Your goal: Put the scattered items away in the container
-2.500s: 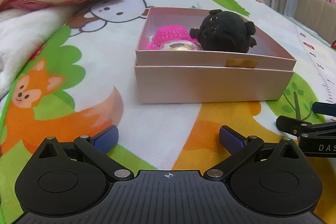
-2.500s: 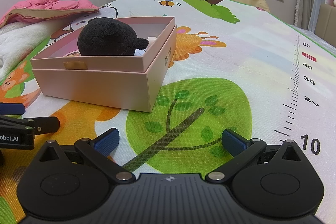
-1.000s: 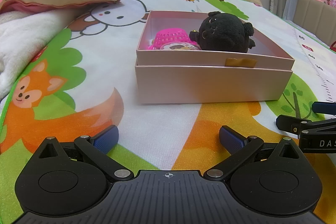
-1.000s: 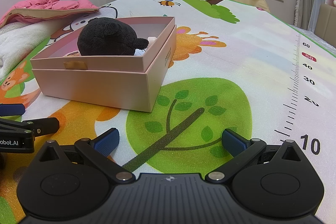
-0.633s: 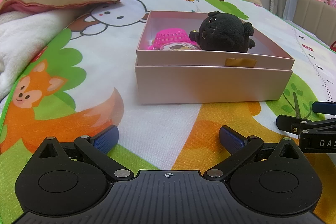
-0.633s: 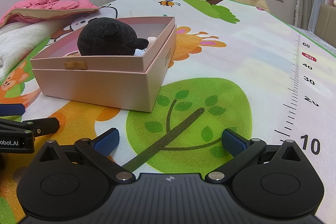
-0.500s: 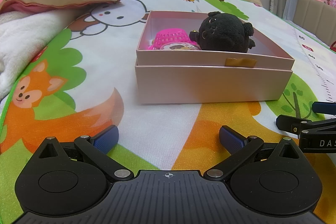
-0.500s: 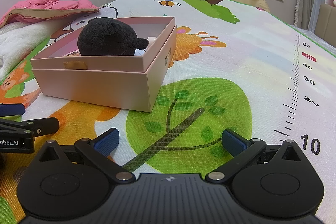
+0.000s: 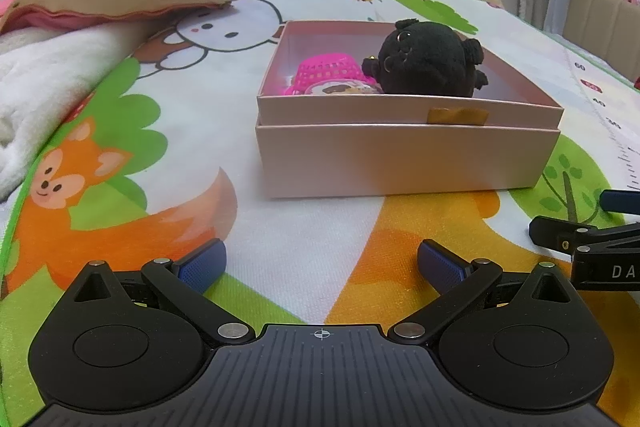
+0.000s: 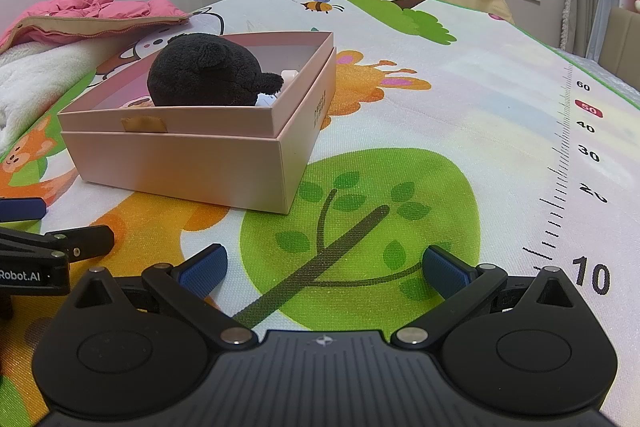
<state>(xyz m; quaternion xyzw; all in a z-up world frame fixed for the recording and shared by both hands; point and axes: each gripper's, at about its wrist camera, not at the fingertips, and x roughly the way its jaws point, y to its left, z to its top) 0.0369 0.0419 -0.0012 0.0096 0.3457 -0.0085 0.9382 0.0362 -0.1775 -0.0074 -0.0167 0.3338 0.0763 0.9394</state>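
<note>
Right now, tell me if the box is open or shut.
Open. The pink box has no lid on top; the black plush and a pink toy show above its rim.

box [image 9: 408,163]: pale pink | plush [image 9: 430,65]: black | basket [image 9: 326,73]: hot-pink mesh | mat [image 10: 460,131]: cartoon animals, green tree | finger pads [image 9: 202,265]: blue

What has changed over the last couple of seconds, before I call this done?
Only the left gripper shifted slightly early on, then settled. Nothing was grasped or released. Both sets of jaws stay open and empty; the black plush and pink toy stay in the pink box; the right gripper is unmoved.
</note>
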